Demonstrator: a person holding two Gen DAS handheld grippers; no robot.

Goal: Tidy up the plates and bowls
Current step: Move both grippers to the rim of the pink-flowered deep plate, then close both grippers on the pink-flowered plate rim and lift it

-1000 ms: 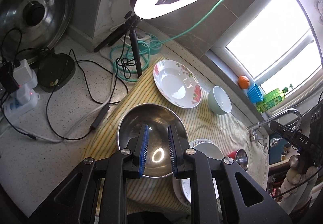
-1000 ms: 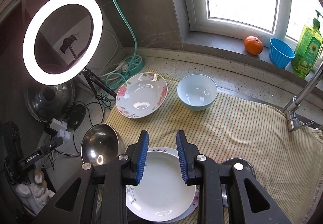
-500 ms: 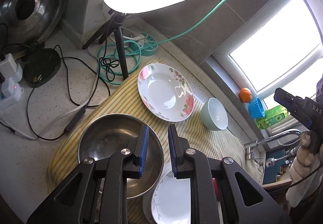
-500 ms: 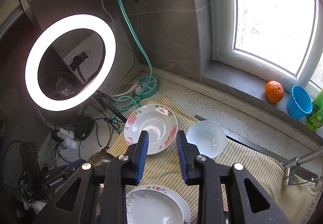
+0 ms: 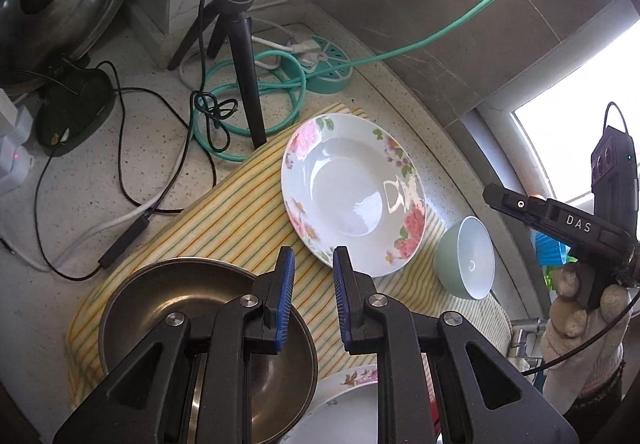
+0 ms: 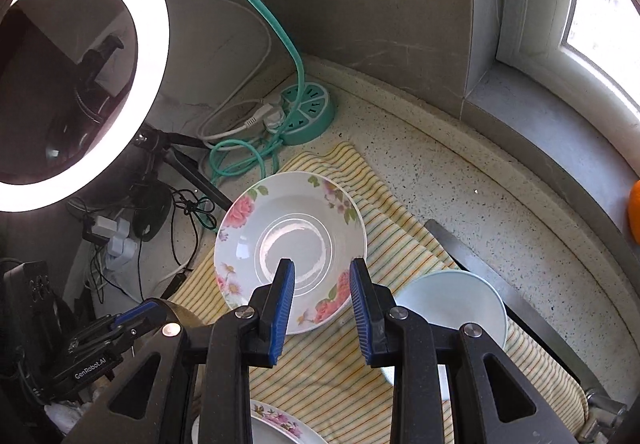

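A floral plate [image 5: 352, 196] [image 6: 288, 244] lies on the striped cloth [image 5: 240, 220] at the back. A pale green bowl [image 5: 466, 260] [image 6: 452, 308] stands upright to its right. A steel bowl [image 5: 168, 304] and stacked floral plates [image 5: 348, 396] [image 6: 272, 424] sit nearer. My left gripper [image 5: 313, 256] hovers open and empty between the steel bowl and the floral plate's near rim. My right gripper [image 6: 322, 268] hangs open and empty above the floral plate's near edge. In the left wrist view, a gloved hand [image 5: 576, 324] holds that right gripper [image 5: 560, 220].
A ring light [image 6: 80, 76] on a black tripod [image 5: 244, 56] stands at the cloth's back left. A green power strip [image 6: 308, 112], a teal cable [image 5: 248, 112] and black cables [image 5: 132, 164] lie around it. A pot lid [image 5: 52, 0] leans left; the windowsill [image 6: 560, 132] runs right.
Both grippers have moved forward and down toward the floral plate, which now looms larger. The stacked plates slid to the bottom edge of both views. Jaw gaps look unchanged.
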